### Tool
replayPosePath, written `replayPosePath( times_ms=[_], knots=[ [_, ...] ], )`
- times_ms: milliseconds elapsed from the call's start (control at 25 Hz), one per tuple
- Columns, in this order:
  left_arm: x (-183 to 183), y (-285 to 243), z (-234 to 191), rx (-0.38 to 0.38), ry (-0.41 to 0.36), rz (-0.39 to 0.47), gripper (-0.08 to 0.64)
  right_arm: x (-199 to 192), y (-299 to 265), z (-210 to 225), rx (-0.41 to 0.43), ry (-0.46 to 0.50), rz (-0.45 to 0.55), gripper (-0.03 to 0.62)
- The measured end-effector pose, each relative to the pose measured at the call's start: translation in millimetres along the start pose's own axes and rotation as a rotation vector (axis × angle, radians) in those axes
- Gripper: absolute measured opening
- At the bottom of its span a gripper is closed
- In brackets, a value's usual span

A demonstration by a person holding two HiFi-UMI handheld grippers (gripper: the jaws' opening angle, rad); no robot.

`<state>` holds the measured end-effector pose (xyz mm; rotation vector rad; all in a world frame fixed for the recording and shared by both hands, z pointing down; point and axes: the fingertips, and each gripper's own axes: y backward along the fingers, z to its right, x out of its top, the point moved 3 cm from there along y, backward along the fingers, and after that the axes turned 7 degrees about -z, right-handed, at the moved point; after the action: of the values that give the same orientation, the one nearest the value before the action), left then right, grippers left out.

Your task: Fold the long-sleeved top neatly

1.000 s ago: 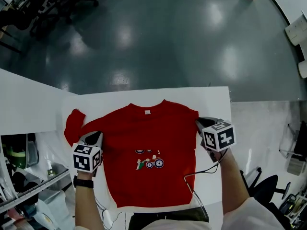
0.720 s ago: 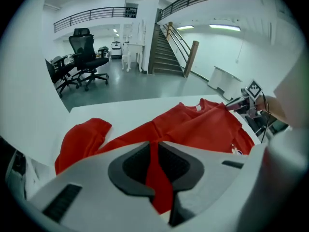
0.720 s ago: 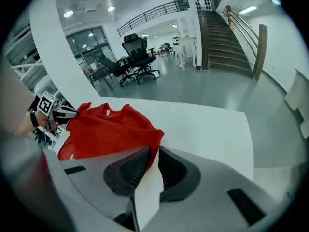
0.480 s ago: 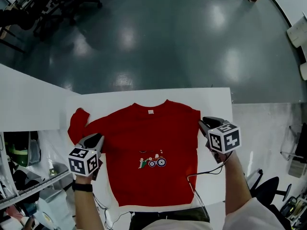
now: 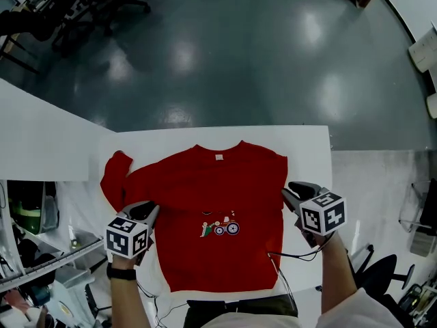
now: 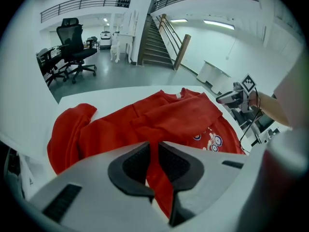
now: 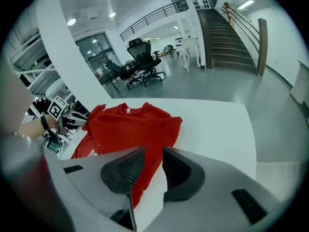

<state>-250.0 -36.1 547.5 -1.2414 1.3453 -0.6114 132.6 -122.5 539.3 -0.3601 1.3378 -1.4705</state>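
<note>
A red long-sleeved top (image 5: 218, 203) with a small vehicle print lies flat, chest up, on the white table (image 5: 307, 149), collar away from me. One sleeve (image 5: 113, 180) is bunched at the left; the other is hidden. My left gripper (image 5: 147, 214) hovers at the top's left side edge, its jaws slightly apart; through the gap (image 6: 153, 146) I see only cloth lying below, with nothing pinched. My right gripper (image 5: 290, 191) is at the top's right edge. Its jaws (image 7: 153, 151) are opening, and between them show the cloth's edge (image 7: 145, 168) and bare table, unpinched.
A black cable (image 5: 287, 258) runs over the table's near right part beside the hem. Cluttered shelves (image 5: 34, 217) stand left of the table. Office chairs (image 5: 82, 5) are on the grey floor beyond the far edge. A staircase (image 6: 157, 42) stands further off.
Both grippers drew back toward me, off the top's side edges, and their jaws parted. The top stays flat on the table.
</note>
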Motion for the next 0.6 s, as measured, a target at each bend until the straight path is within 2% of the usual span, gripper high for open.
replayPosePath(
  times_ms=[320, 480, 600],
  knots=[
    [-8.2, -2.9, 6.2, -0.026, -0.018, -0.018, 0.066, -14.4, -5.7, -13.8, 0.008, 0.000, -0.012, 0.154],
    [-12.0, -10.5, 13.7, -0.035, -0.025, -0.041, 0.115, -17.0, -6.3, -14.6, 0.015, 0.000, -0.015, 0.161],
    [-11.8, -21.0, 18.4, -0.023, -0.034, -0.054, 0.126, -22.7, -9.5, -12.4, 0.022, -0.003, -0.039, 0.166]
  ],
)
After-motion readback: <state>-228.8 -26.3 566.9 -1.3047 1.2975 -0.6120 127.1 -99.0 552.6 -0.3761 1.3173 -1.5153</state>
